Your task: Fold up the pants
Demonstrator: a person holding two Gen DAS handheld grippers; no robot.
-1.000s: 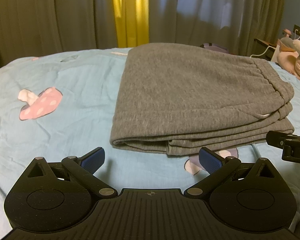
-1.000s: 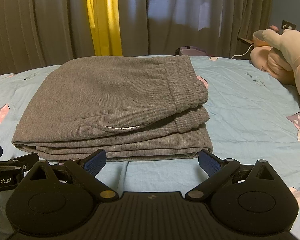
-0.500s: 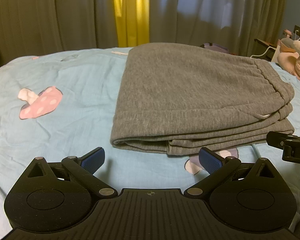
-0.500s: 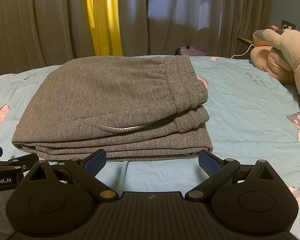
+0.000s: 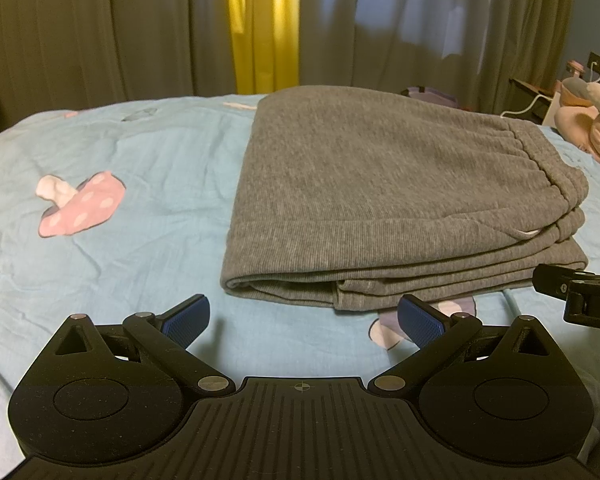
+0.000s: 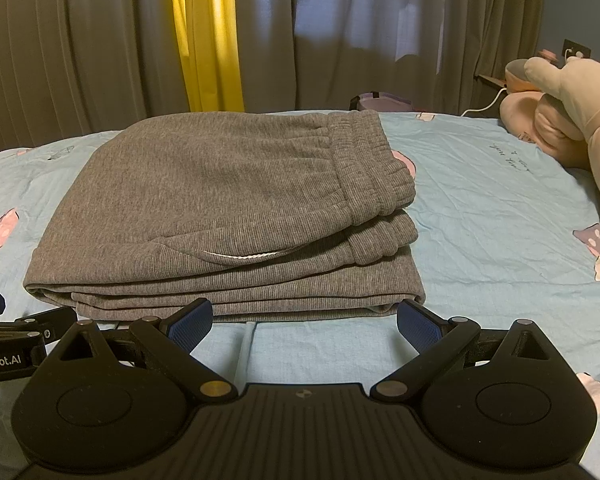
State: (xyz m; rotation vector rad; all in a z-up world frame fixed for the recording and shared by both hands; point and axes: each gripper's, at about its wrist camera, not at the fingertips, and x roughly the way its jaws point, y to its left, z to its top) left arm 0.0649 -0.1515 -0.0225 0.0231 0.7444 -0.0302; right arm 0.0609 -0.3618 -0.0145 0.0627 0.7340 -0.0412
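Setting: a bed (image 5: 112, 152) with a light blue sheet printed with pink mushrooms; grey and yellow curtains (image 6: 204, 36) hang behind it.

Pants: grey sweatpants (image 5: 388, 196) lie on the bed, folded into a flat, layered rectangle, with the elastic waistband (image 6: 372, 172) on the bundle's right side and a rounded fold on its left.

Left gripper (image 5: 303, 322): fingers spread wide and empty, low over the sheet, just short of the bundle's near edge and toward its left end.

Right gripper (image 6: 305, 322): fingers also spread wide, holding nothing, just in front of the near edge and toward the waistband end.

Key relation: the bundle lies straight ahead of both grippers, its long axis running left to right across them, so its stacked near edge faces the fingers. Each gripper is near its own end; neither looks clearly nearer.

Progress, as a judgement: the folding looks finished or almost so; any further move would likely be a final fold or tidying.

Other things: a pink plush toy (image 6: 572, 112) sits at the far right, well apart from the pants.
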